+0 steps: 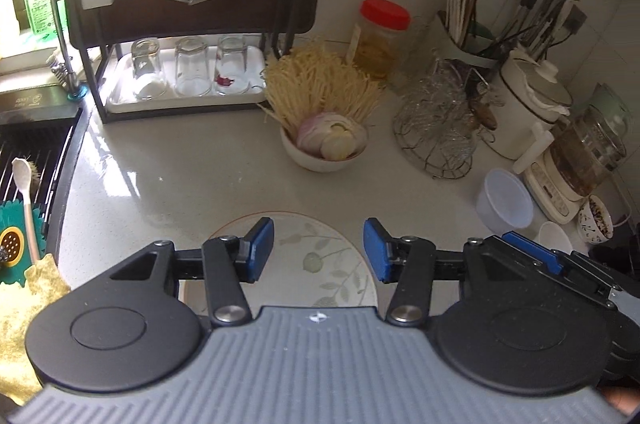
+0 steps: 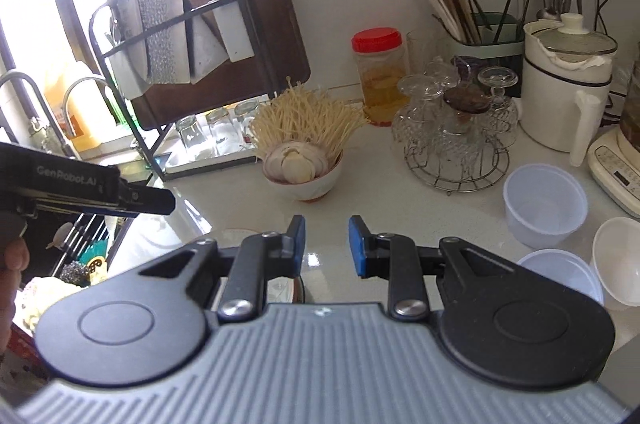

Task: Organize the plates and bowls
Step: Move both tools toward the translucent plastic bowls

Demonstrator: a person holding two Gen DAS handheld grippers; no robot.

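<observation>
At the bench's left edge, beside the sink, we noted the dish rack (image 1: 192, 11) standing at the back, with flat ware leaning upright in its upper tier, the likely home for plates. Near the front edge lay the floral plate (image 1: 316, 256), flat on the bench top and directly below the left gripper (image 1: 319, 251), whose tongs stood moderately wide with nothing between the pads; the pads hung above the plate and, so far as we could tell, did not touch it. We judged the plate glazed ceramic: stiff, fairly heavy for its thinness, slippery and liable to chip, best taken by pinching its rim where it overhangs its foot, since a flat-lying plate offers no other purchase. Behind it, towards mid-bench, sat the bowl of mushrooms and onion (image 1: 325, 147), loaded and top-heavy, which we would grip at its wall and keep level. The right gripper (image 2: 327, 244) hovered over the same front region with its tongs narrow yet parted and empty. Towards the bench's right edge stood the plastic tubs (image 2: 545, 204) and a white bowl (image 2: 620, 266); we judged the tubs light, slightly flexible and easily nested, the bowl brittle, each graspable over its rim.
</observation>
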